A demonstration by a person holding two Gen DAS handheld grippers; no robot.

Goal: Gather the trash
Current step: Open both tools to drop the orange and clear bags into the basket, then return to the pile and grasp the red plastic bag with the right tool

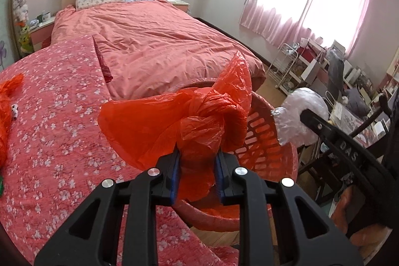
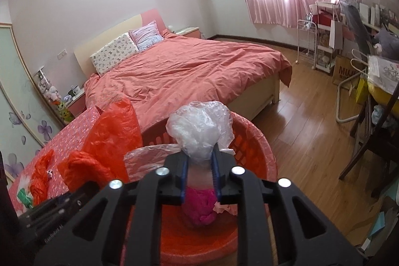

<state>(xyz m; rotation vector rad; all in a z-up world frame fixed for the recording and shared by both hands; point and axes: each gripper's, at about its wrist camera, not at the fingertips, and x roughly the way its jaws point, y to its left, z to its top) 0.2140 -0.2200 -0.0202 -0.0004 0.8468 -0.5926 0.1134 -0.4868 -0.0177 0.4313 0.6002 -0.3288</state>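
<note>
My left gripper (image 1: 197, 156) is shut on a crumpled red plastic bag (image 1: 174, 121), held over the left rim of a red slotted basket (image 1: 264, 131). My right gripper (image 2: 199, 158) is shut on a crumpled clear plastic bag (image 2: 202, 131), held above the basket (image 2: 251, 141). The clear bag also shows in the left wrist view (image 1: 301, 116), and the red bag in the right wrist view (image 2: 112, 131). Pink crumpled trash (image 2: 202, 203) lies inside the basket. More red plastic (image 2: 41, 178) and a green scrap (image 2: 23, 198) lie on the flowered cover (image 1: 49, 136).
A large bed with a salmon duvet (image 2: 189, 71) stands behind the basket. Wooden floor (image 2: 306, 131) lies to the right. A cluttered desk, a chair (image 2: 374, 141) and a white wire rack (image 2: 306, 41) stand along the right wall under pink curtains.
</note>
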